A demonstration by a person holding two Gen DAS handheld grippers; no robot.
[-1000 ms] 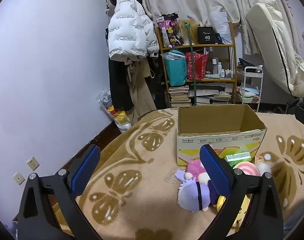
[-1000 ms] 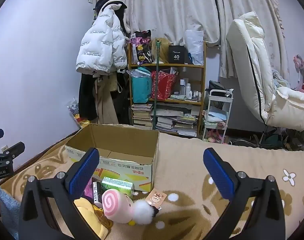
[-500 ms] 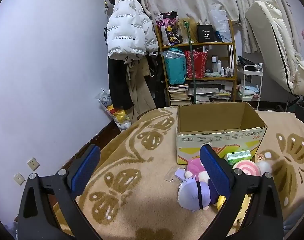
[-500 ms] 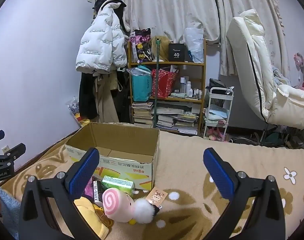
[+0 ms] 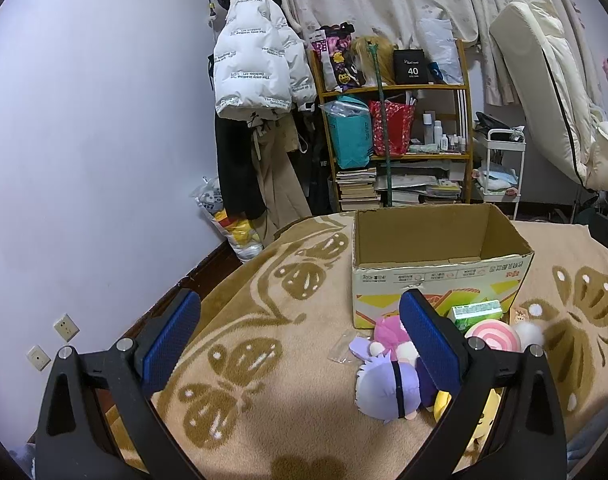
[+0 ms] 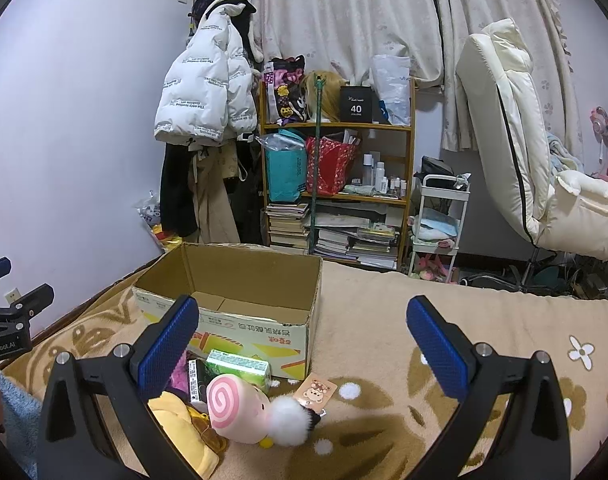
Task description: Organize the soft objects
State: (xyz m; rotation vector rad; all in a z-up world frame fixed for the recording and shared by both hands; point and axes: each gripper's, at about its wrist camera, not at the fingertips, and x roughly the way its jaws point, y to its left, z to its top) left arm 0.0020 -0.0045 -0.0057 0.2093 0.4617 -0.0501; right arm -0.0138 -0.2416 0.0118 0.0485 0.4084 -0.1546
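Left tool: jaws spread wide, blue pads well apart, nothing between them, touching nothing. Right tool: same, fully released, empty. Left tool's side also shows at the left edge of the right wrist view.

Surface: bed covered by a tan blanket with brown butterfly pattern; both tools hang above it.

Soft objects, a cluster on the blanket just in front of the cardboard box:
- purple plush, lying below and just inside the left tool's right finger
- pink plush, partly behind that finger
- yellow plush, under the right tool's left finger
- pink spiral plush with a white pompom touching it, between the right tool's fingers, nearer the left one
- green carton against the box front; small bear card beside it

Cardboard box: open-topped, upright on the blanket, beyond the cluster; what can be seen of the inside holds no toys.

Room beyond the bed: wooden shelf with books, bags, bottles; white puffer jacket hanging at left of it; white trolley; cream recliner chair at right; patterned curtains behind; pale wall to the left
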